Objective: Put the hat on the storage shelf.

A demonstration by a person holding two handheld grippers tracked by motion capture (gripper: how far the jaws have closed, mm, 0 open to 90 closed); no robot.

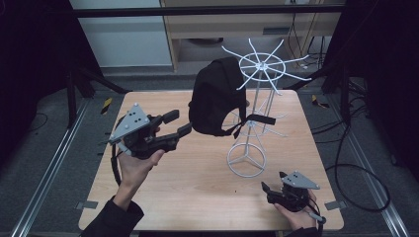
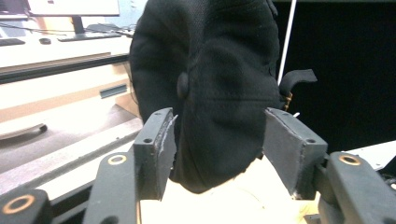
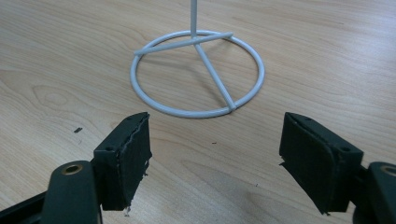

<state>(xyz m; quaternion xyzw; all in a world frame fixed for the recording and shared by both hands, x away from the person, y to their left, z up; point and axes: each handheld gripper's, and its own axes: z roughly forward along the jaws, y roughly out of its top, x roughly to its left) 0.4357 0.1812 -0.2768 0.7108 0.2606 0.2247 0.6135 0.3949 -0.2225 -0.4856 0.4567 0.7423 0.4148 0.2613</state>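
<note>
Left gripper (image 1: 180, 123), raised above the light wooden table (image 1: 197, 187) on an upturned hand, points its wide-open jaws at the black fabric cap (image 1: 215, 96), whose lower edge lies between them untouched. Cap hangs from the white wire rack stand (image 1: 257, 64). Right gripper (image 1: 269, 191) rests low at the table's near right corner, jaws spread wide toward the stand's ring base (image 3: 196, 74).
</note>
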